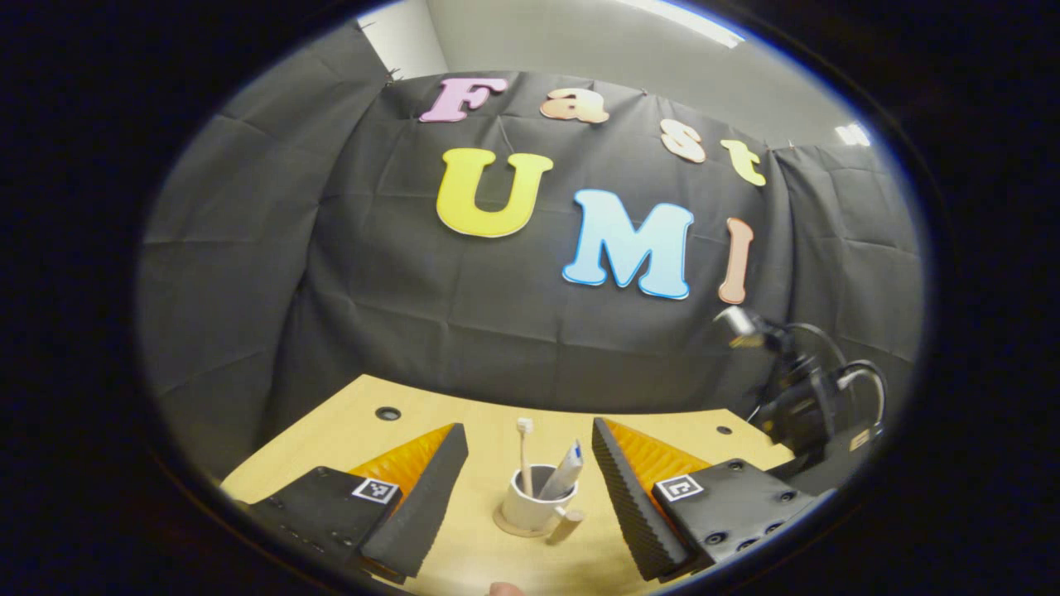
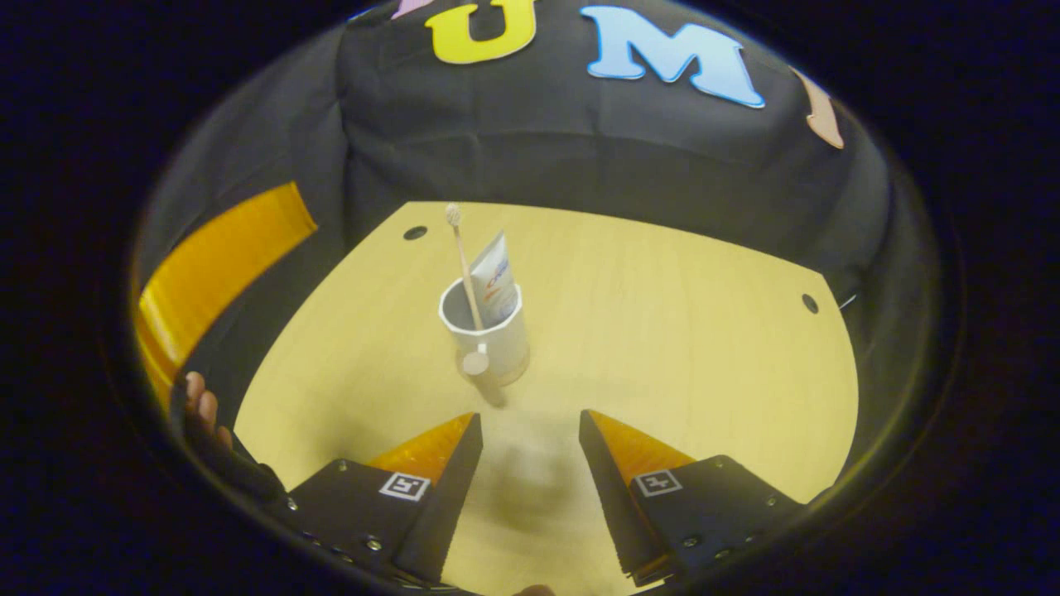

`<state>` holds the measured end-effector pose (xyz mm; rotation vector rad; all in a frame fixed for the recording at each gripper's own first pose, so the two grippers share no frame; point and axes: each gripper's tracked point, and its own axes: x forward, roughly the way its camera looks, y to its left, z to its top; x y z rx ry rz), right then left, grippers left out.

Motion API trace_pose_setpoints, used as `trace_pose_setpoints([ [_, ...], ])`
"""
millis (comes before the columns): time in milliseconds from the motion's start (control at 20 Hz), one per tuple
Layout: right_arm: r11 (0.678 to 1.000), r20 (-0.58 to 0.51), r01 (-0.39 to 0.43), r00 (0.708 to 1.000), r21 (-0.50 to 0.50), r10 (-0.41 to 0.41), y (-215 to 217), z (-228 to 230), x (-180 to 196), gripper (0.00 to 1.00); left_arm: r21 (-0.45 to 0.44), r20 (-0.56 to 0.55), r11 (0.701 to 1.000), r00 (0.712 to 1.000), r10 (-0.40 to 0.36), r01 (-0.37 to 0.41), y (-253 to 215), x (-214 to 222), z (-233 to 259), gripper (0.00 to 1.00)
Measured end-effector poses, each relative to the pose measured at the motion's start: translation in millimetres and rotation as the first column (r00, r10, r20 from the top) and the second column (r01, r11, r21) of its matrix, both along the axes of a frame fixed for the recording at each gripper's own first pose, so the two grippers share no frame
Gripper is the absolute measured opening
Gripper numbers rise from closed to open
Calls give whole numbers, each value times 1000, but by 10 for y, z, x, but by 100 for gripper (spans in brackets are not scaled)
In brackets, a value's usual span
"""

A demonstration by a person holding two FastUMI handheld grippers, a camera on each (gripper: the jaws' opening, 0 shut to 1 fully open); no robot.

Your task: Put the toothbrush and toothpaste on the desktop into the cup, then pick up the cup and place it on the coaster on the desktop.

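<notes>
Left gripper [image 1: 530, 488] wide open, holding nothing, cup [image 1: 537, 503] dead ahead between the fingers on its coaster [image 1: 507, 525], toothbrush [image 1: 525, 454] and toothpaste [image 1: 565, 472] standing upright inside, handle [image 1: 566, 525] poking back toward the camera. Right gripper [image 2: 530, 463] open too, cup [image 2: 489, 331] ahead and slightly left on the tabletop [image 2: 662, 331], well apart. Looks about done. Coaster visible from the left gripper view; the higher right gripper view looks down into the cup's mouth.

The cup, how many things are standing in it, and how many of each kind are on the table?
Toothbrush: 1, in the cup
Toothpaste: 1, in the cup
Cup: 1, on the coaster
Coaster: 1, on the table
Total: 4 things, 2 of them standing in the cup
</notes>
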<state>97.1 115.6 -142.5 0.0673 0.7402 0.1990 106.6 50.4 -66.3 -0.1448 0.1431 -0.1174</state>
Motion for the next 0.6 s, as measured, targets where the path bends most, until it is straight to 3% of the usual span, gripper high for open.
trace_pose_setpoints([
  [250,993,205,115,972,-1,-112,-660,595,-178,74,-13,22,1000,1000,-18,18,-360,-28,151,94],
  [300,991,245,135,961,-3,-130,-759,674,-208,74,-10,28,1000,999,-16,16,-402,-34,190,99],
  [450,985,349,171,923,-2,-160,-973,912,-309,74,-7,39,1000,999,-6,6,-487,-89,295,94],
  [600,982,445,187,880,-1,-167,-1073,1104,-372,73,14,53,1000,998,15,-16,-513,-183,390,96],
])
